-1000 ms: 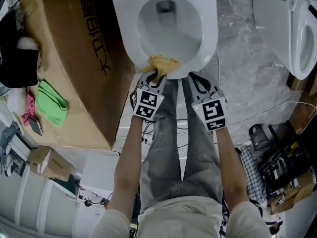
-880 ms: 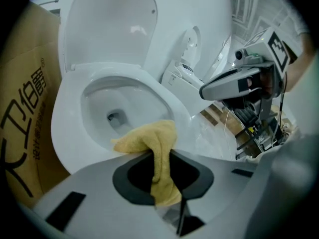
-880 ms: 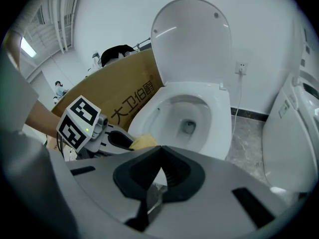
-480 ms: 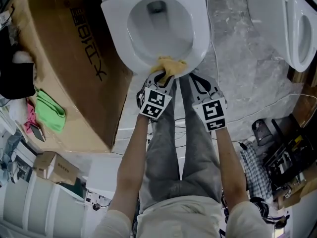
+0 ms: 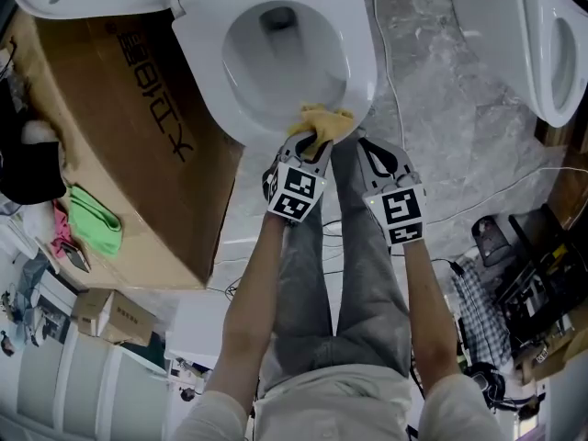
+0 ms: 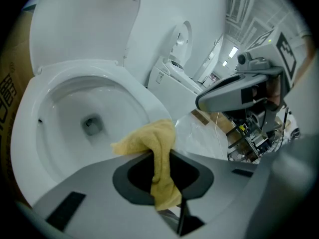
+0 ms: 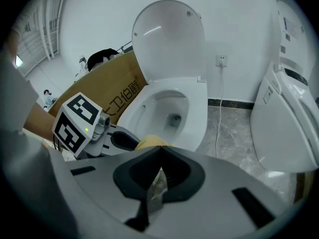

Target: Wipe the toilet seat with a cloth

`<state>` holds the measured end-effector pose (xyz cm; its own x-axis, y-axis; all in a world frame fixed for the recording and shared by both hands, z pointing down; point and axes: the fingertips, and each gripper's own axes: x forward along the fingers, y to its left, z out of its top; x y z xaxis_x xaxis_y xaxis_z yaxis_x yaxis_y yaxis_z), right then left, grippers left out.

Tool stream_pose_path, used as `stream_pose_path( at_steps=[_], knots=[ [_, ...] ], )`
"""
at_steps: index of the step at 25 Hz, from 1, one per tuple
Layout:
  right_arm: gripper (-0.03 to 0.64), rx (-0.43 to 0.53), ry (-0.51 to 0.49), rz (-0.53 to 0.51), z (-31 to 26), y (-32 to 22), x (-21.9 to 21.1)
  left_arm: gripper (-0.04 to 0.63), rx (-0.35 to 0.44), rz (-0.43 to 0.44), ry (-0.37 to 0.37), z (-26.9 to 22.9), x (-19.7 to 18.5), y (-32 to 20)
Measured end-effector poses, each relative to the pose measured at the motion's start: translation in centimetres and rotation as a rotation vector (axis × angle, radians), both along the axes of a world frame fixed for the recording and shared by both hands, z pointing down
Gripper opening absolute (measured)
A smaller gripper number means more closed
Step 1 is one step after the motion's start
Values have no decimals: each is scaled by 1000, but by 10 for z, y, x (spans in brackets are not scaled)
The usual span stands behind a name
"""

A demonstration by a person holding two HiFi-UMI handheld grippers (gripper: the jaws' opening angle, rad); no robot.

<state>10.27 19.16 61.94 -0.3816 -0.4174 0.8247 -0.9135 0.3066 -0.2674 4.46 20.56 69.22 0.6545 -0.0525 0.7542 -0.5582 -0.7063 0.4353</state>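
The white toilet seat (image 5: pixel 363 72) rings the bowl at the top of the head view, with its lid (image 7: pixel 168 39) raised. A yellow cloth (image 5: pixel 324 119) lies on the seat's front rim, towards its right side. My left gripper (image 5: pixel 310 141) is shut on the cloth (image 6: pixel 155 148), which hangs out between the jaws over the seat (image 6: pixel 139 101). My right gripper (image 5: pixel 366 147) hovers just right of it, short of the rim, shut with nothing held (image 7: pixel 159 157). The right gripper view shows the left gripper (image 7: pixel 107 133) and a bit of the cloth (image 7: pixel 149 142).
A large cardboard box (image 5: pixel 129 145) stands left of the toilet. A second toilet (image 5: pixel 537 44) is at the far right. A white cable (image 5: pixel 386 72) runs over the marble floor. Green cloth (image 5: pixel 94 220) and clutter lie at left, bags and gear (image 5: pixel 514 283) at right.
The left gripper has slid the yellow cloth to the right along the seat's front rim. The right gripper has stayed beside it. The head view has shifted a little.
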Motion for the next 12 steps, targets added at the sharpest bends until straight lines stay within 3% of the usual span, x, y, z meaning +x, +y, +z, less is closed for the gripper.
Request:
stream_pose_path(
  at_steps=[12],
  knots=[
    [6, -22, -19, 26, 7, -11, 22, 83, -10, 2, -4, 1, 30, -18]
  ],
)
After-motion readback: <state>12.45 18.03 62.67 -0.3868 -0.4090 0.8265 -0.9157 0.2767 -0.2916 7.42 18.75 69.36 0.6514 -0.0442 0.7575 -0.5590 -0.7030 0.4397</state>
